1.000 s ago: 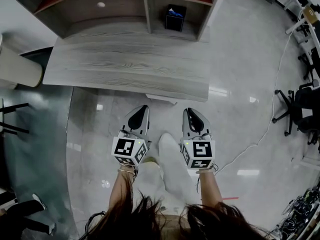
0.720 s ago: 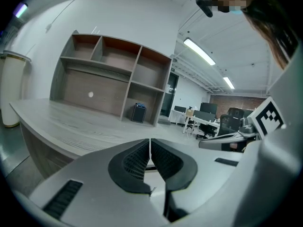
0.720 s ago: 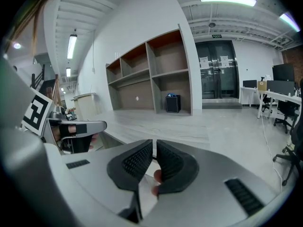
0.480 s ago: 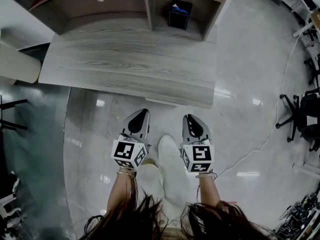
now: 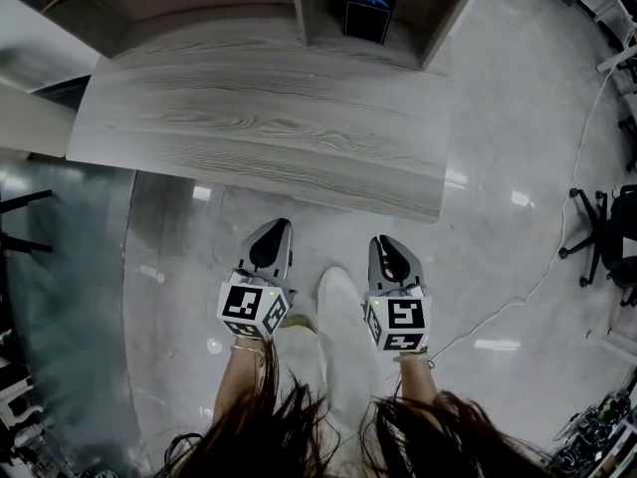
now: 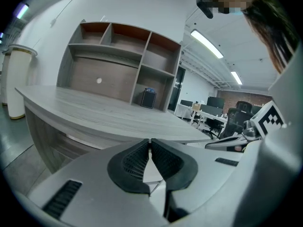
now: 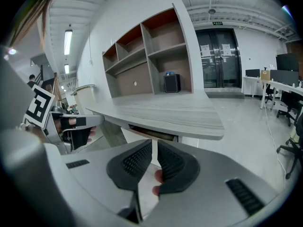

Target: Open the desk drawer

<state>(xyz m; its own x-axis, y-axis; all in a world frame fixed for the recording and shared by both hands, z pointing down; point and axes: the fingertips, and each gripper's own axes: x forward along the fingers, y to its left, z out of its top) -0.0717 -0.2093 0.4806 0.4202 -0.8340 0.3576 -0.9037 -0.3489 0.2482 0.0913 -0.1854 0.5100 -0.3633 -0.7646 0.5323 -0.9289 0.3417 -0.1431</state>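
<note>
Left gripper (image 5: 284, 227) and right gripper (image 5: 383, 242): I read both jaw pairs together, nothing held, well short of the desk (image 5: 269, 127). The drawer (image 7: 151, 133) sits under the desk's front edge, straight ahead of the right tips, its front crosswise to my approach.

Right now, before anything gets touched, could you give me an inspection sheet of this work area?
Surface: grey wood-grain desk top, nothing seen on it.
Job's things: drawer under the desk top's front edge, untouched.
Clutter: small black box in a shelf unit compartment behind the desk top.
Grippers: left tongs and right tongs both shut, empty, over the floor short of the desk top.
Cables: white cable trailing across the floor at right.
Surroundings: glossy floor, office chair at right.
</note>
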